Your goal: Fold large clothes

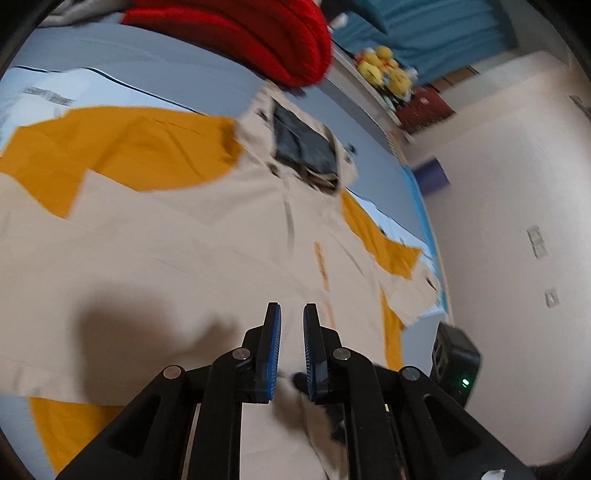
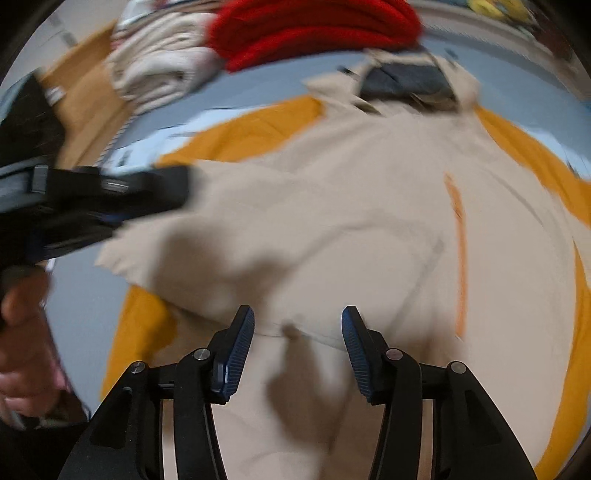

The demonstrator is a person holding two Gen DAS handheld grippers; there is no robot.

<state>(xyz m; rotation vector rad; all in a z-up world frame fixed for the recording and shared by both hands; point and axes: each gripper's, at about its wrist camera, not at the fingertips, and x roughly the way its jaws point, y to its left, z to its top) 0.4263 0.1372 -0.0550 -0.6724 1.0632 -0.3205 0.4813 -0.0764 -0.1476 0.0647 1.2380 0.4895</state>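
Beige jacket point(image 2: 332, 229) spread on the bed point(image 1: 155, 62).
Cloth is pinched in the nearly closed left gripper point(image 1: 291, 314); the right gripper point(image 2: 297, 317) is held open, empty; hem edges should be aligned.

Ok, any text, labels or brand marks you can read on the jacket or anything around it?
None can be read.
Beige jacket: no print; the tag inside its collar is too blurred.
Bed sheet: a grey printed strip, blurred past reading.
Red knit: no label shows.
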